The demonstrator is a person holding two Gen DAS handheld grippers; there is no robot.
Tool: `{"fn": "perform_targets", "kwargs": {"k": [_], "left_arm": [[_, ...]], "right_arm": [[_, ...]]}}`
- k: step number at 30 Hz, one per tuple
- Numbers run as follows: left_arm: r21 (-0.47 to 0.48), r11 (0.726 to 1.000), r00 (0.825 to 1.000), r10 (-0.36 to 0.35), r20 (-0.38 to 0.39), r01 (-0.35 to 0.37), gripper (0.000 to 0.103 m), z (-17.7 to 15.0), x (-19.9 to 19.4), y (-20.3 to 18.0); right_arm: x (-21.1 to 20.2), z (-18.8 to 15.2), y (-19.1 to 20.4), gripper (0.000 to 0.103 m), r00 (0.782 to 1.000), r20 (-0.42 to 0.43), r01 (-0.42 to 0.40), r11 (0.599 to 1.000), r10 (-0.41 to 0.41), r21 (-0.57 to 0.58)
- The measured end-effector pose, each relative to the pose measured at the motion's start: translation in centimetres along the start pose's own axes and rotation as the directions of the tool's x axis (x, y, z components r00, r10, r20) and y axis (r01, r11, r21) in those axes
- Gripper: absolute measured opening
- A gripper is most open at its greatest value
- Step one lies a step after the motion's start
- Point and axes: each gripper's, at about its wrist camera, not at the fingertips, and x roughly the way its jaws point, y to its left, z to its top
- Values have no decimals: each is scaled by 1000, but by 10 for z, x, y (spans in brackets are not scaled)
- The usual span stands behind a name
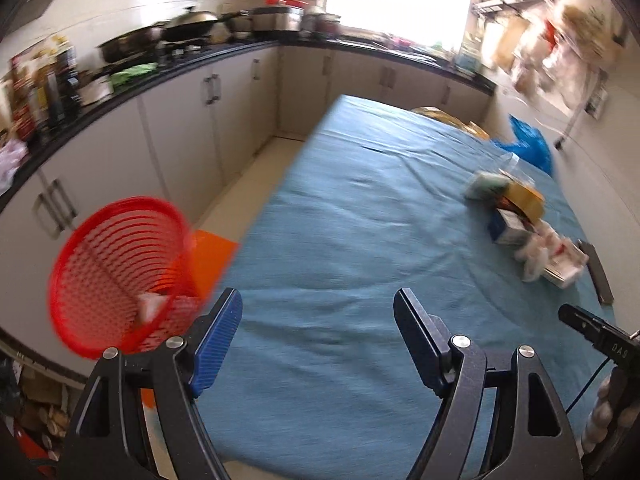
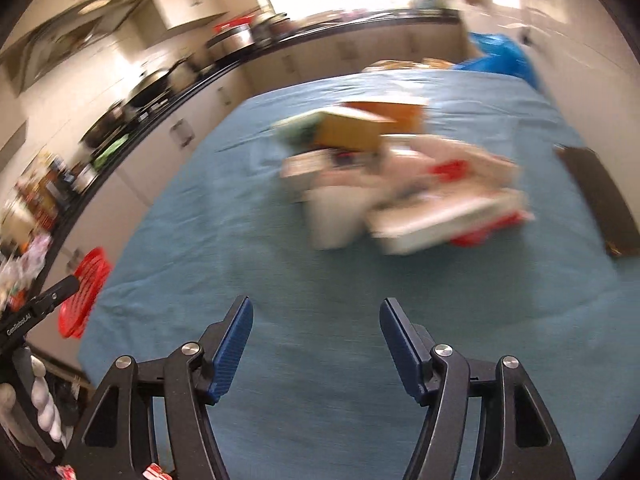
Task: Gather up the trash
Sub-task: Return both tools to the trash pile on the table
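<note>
A pile of trash [image 1: 520, 220] lies on the blue tablecloth [image 1: 360, 240] at the right: small boxes, a yellow tape roll, crumpled white wrappers. In the right wrist view the pile [image 2: 392, 176] is blurred and sits ahead of my right gripper [image 2: 316, 320], which is open and empty above the cloth. A red mesh basket [image 1: 120, 272] stands off the table's left edge with a scrap of white paper inside; it also shows in the right wrist view [image 2: 84, 292]. My left gripper [image 1: 318, 308] is open and empty over the table's near edge, beside the basket.
A dark flat object [image 1: 598, 272] lies at the table's right edge. A blue plastic bag [image 1: 528, 140] sits beyond the far right corner. A black counter [image 1: 120, 92] with pots and cabinets runs along the left and back. An orange sheet [image 1: 212, 256] lies on the floor.
</note>
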Motion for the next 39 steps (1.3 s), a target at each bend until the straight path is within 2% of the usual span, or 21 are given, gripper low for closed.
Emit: {"fn": "perform_targets", "kwargs": {"k": [5,9,13,16,21,26,30,32,33,35,36,37,39], "left_arm": [[98,992,997,-77,-16,78,77,9,23,-61],[210,968,990,-138,1,135,77,23,42,-107],[332,929,985,-173,1,163,77,41,72,-151],[411,897,985,-173,-12,163,77,48,95,-177],[502,842,979,-196,-57,197,77,61,134,-208],[537,792,956,-270,-117,290,77,70,161,-228],[513,767,922,-344,-178,386,77,74,170,-241],[495,762,908,-371,-194,417,76,75,169,-247],[481,765,903,-381,-197,427,66,74,167,-248],[448,767,888,-392,-240,459,35,71,167,-249],[430,765,876,-393,-280,481,9,67,168,-249],[418,764,867,-387,-313,491,0,63,169,-250],[422,767,870,-368,-329,484,0,51,163,-248]], "right_arm": [[-10,4,-60,71,999,8,46,994,-47,103],[-8,13,-87,71,1000,4,16,984,-17,178],[4,24,-92,71,998,-4,-55,972,57,229],[19,30,-84,71,994,-14,-100,963,107,248],[35,38,-78,69,991,3,-128,951,132,280],[46,46,-83,63,990,9,-135,939,139,317],[47,49,-81,58,991,15,-129,936,131,326],[47,49,-81,39,992,15,-121,937,123,326],[48,49,-81,34,992,14,-124,936,126,328],[46,47,-82,31,990,18,-135,931,137,338],[44,47,-82,29,989,21,-142,931,144,338],[42,46,-82,27,988,22,-149,931,150,334],[34,43,-79,24,988,28,-150,937,149,314]]}}
